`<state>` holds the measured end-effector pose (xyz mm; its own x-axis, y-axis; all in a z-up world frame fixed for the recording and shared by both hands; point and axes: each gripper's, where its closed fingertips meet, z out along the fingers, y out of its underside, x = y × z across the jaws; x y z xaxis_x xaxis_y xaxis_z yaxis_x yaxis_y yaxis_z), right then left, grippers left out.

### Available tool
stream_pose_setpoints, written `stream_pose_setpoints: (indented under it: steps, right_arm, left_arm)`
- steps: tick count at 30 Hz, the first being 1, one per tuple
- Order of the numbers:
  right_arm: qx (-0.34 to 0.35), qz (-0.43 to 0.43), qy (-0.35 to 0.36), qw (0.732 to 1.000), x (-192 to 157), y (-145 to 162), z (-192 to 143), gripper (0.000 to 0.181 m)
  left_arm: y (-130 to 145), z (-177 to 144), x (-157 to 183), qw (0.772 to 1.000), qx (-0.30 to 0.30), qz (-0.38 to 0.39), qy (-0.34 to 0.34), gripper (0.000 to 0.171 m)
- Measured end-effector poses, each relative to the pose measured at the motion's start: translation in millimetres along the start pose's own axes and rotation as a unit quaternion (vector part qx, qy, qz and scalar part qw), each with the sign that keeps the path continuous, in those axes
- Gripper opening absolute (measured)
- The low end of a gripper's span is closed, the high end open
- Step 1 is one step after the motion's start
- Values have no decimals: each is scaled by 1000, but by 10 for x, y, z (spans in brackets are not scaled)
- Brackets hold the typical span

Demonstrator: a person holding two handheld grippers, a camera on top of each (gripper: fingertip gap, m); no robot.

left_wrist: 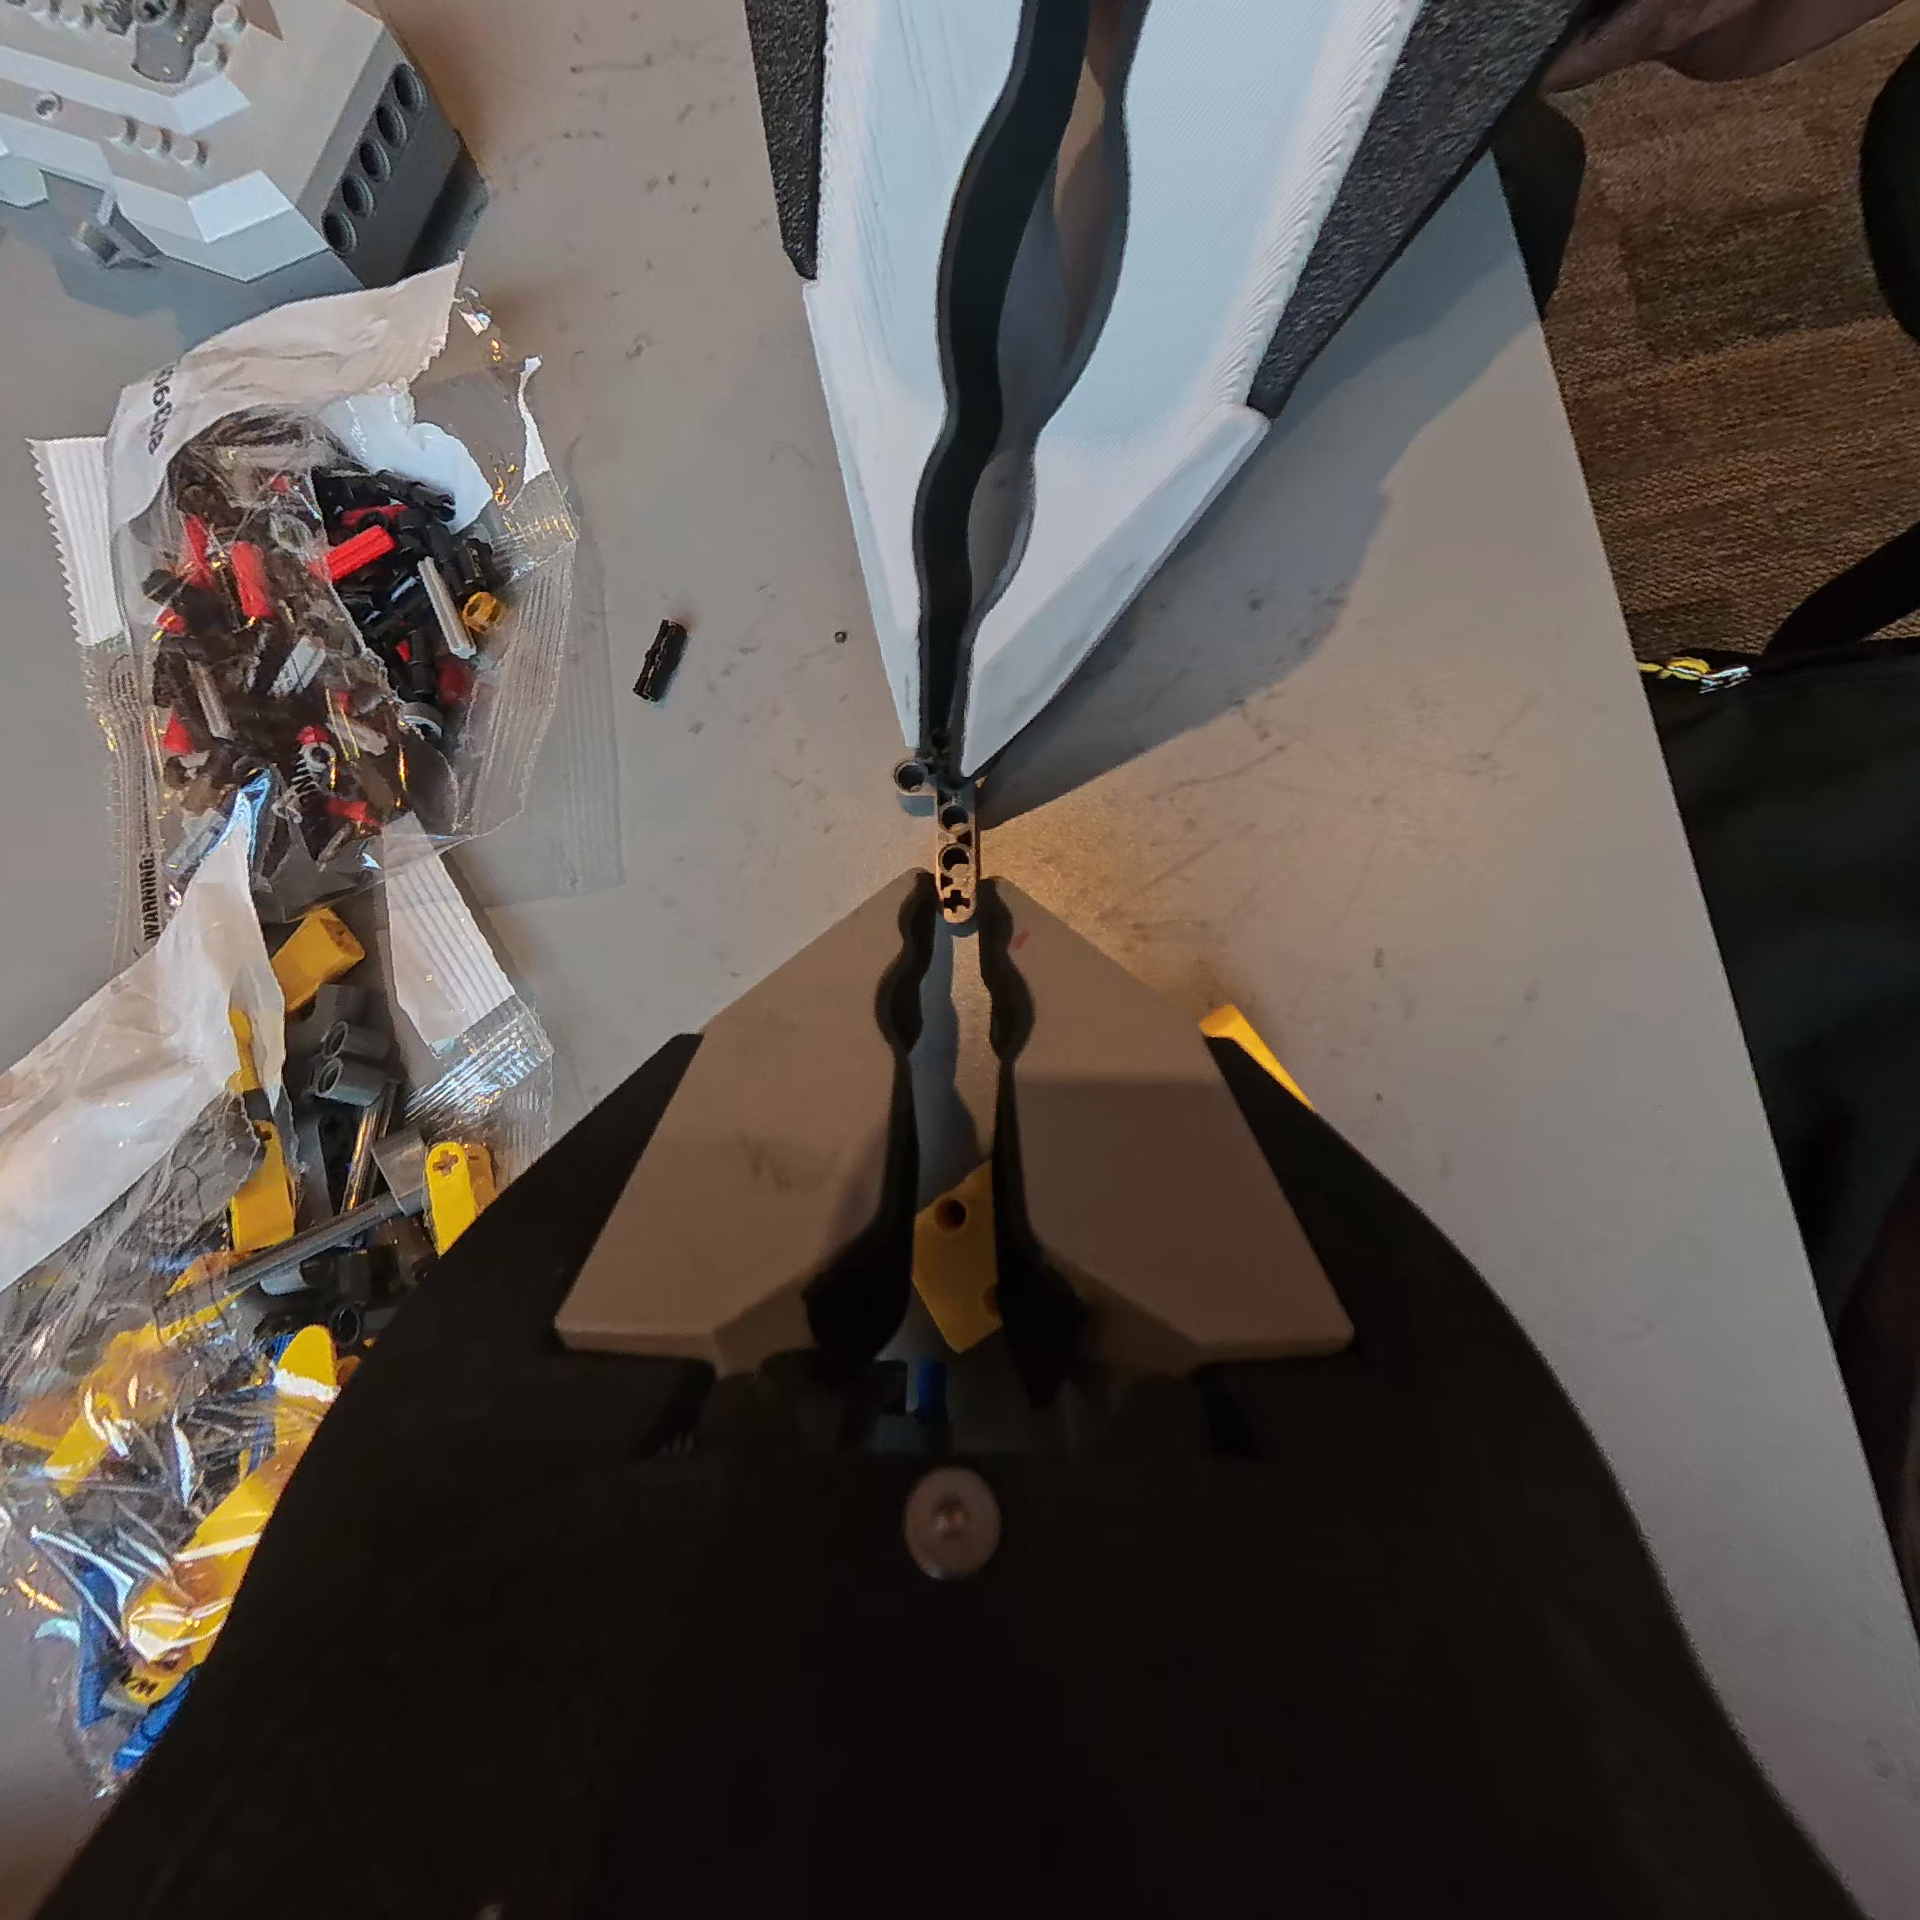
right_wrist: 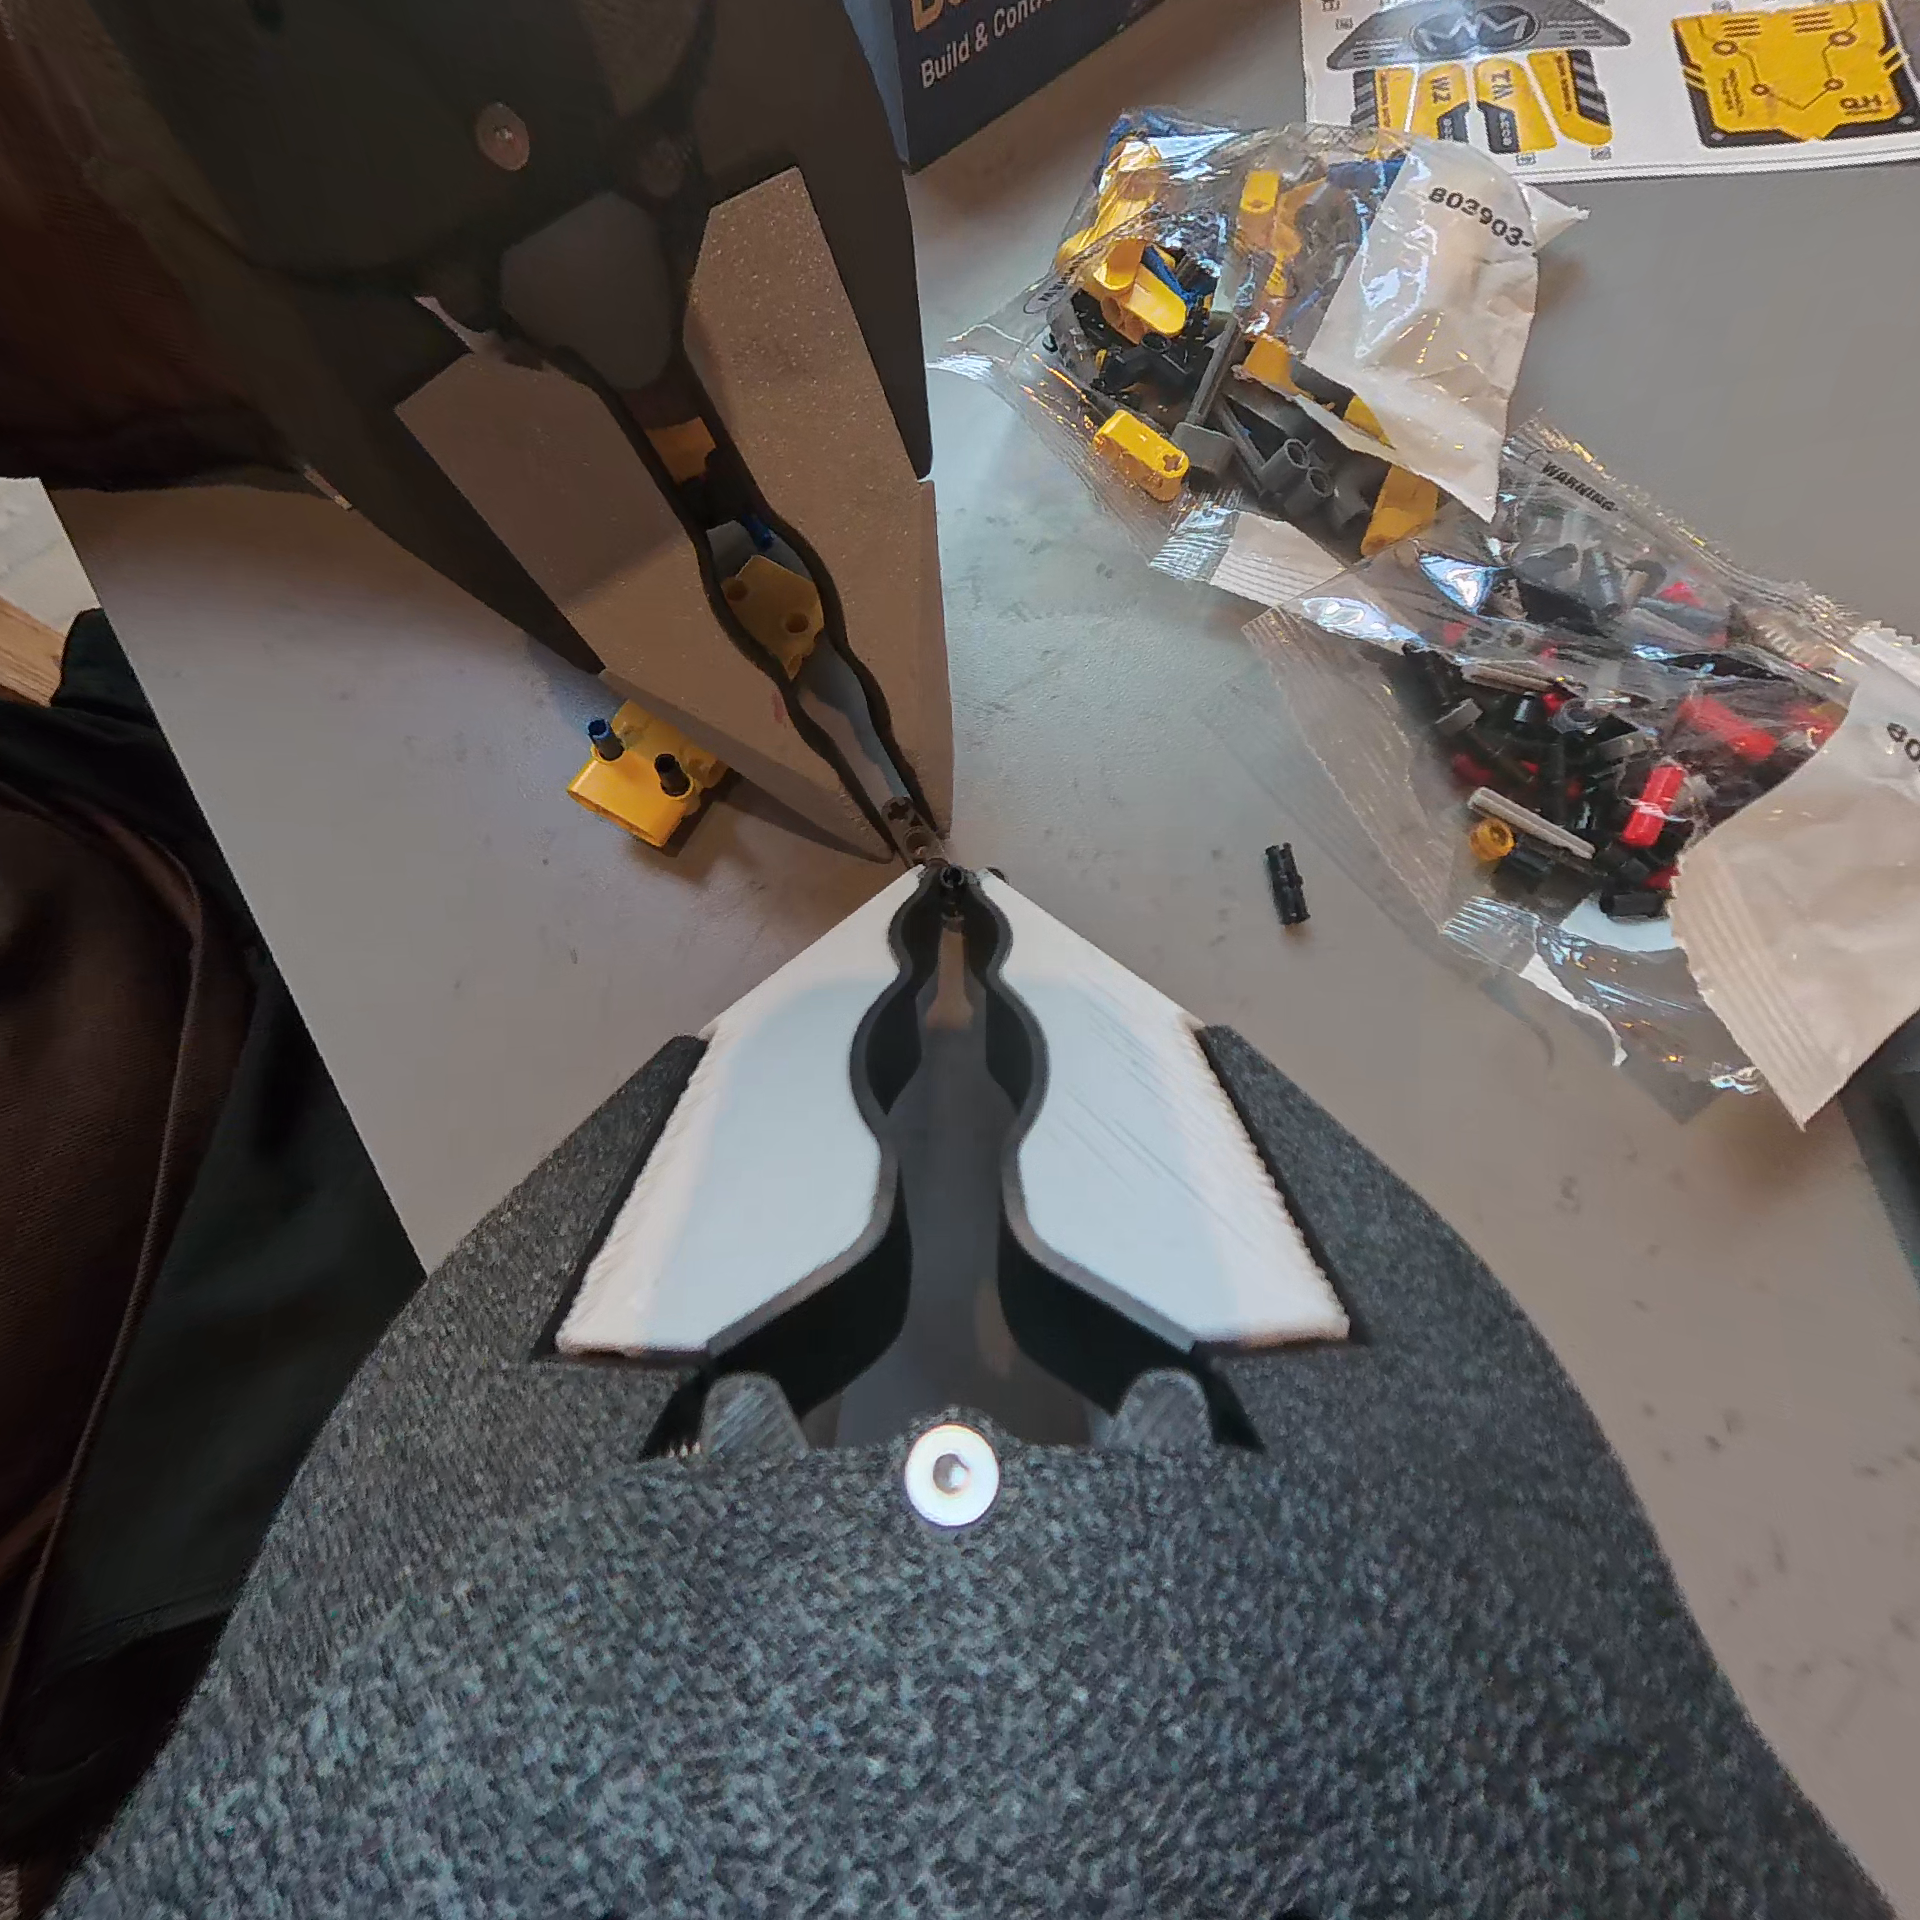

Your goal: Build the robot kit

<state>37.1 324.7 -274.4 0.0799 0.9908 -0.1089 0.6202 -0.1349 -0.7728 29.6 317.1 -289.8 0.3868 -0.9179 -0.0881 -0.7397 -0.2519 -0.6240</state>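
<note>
While both tools pinch parts, two clear bags (right_wrist: pixel 1299 343) hold bricks — yellow, red.

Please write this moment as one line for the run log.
left gripper: shut on grey holed beam | right gripper: shut on black pin, at beam's far end | loose black pin on table
</note>
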Motion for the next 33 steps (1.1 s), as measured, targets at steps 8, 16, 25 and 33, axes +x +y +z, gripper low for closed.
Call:
stream_pose_setpoints:
  steps: [8,16,25,33]
  right_arm:
    - [-2,-39,4,999,-33,15,-25,4]
    - [28,-77,13,997,-62,-84,-49,4]
    - [3,-26,1,1000,2,-3,-11,4]
    - [-3,-56,12,998,-5,22,-20,4]
  left_arm:
    - [-2,1,2,1000,3,-3,4,5]
    - [-2,2,1,1000,3,-3,4,5]
    - [-5,4,3,1000,4,-5,4,5]
    - [-13,11,10,1000,6,-8,6,5]
